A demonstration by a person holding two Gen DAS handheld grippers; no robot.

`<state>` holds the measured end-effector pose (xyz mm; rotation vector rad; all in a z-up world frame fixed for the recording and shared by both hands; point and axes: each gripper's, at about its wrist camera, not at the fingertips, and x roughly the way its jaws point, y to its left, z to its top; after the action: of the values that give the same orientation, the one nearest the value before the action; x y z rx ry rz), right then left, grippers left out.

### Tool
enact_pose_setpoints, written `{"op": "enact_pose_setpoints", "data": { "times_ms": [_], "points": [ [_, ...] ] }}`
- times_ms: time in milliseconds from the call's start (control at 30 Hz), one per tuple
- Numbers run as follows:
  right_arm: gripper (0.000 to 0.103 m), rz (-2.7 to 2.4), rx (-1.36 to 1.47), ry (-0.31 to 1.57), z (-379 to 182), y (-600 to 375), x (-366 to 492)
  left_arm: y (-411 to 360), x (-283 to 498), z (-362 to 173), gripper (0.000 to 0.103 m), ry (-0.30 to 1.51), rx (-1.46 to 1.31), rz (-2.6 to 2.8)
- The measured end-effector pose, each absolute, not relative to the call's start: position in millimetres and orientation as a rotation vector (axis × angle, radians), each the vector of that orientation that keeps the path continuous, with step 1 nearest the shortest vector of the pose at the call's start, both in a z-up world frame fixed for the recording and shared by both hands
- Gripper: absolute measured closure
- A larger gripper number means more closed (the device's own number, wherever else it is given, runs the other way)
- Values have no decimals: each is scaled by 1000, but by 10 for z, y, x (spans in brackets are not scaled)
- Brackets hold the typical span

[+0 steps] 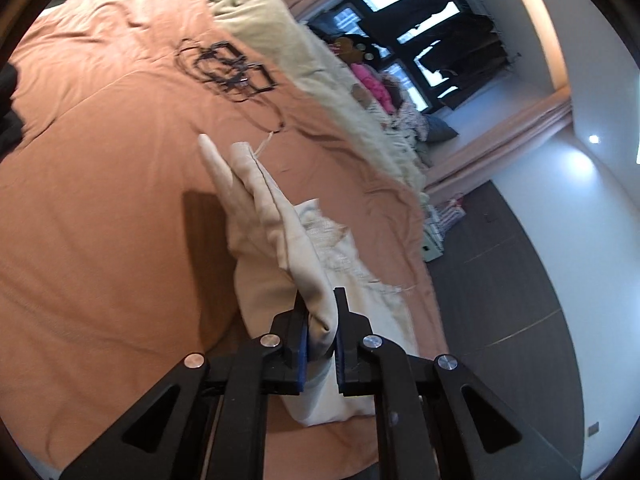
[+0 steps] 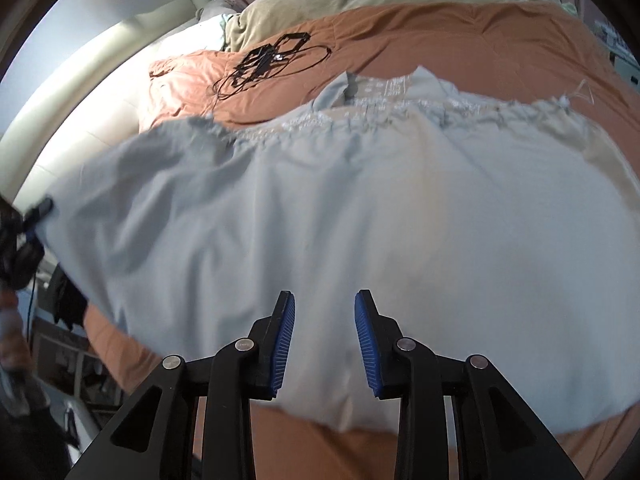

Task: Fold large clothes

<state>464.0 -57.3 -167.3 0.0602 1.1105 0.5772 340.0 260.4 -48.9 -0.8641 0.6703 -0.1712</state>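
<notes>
A large pale cream garment (image 1: 260, 208) lies on the orange bed cover (image 1: 100, 200). My left gripper (image 1: 319, 294) is shut on a bunched fold of it, which is lifted and hangs away from the jaws. In the right wrist view the same garment (image 2: 320, 208) spreads wide across the bed, its gathered edge at the far side. My right gripper (image 2: 324, 294) hovers over the near part of the cloth, open, with nothing pinched between its blue pads (image 2: 284, 340). At the far left edge the left gripper (image 2: 42, 206) holds the garment's corner up.
A tangle of black cables and frames (image 1: 228, 68) rests on the bed cover (image 2: 440, 40) beyond the garment. A beige blanket (image 1: 280, 40) runs along the bed's far edge. Dark floor (image 1: 500, 280) lies beside the bed, with a clothes pile (image 1: 372, 80) by the window.
</notes>
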Motion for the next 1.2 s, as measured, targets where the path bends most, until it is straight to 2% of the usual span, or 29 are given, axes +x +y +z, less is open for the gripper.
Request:
{"op": "enact_pose_setpoints", "data": {
  "times_ms": [67, 167, 333, 533, 833, 967, 1200],
  "points": [
    [83, 583, 73, 1109, -1725, -605, 4528, 2521, 3492, -347, 91, 657, -852, -188],
    [88, 599, 144, 1125, -1849, -681, 4385, 2377, 3620, -154, 92, 643, -832, -214],
    [92, 591, 215, 1149, -2128, -751, 4277, 2030, 3837, 148, 92, 646, -784, -280],
    [93, 636, 308, 1164, -2251, -891, 4291, 1557, 4048, 426, 92, 670, -721, -341],
    [93, 621, 423, 1091, -1971, -1555, 4166, 651, 4550, 719, 92, 724, -610, -421],
    [93, 551, 497, 1040, -1844, -2143, 4050, 161, 4806, 675, 92, 772, -565, -464],
    [93, 391, 590, 995, -1846, -3013, 3809, -841, 5139, 297, 93, 913, -486, -547]
  ]
}}
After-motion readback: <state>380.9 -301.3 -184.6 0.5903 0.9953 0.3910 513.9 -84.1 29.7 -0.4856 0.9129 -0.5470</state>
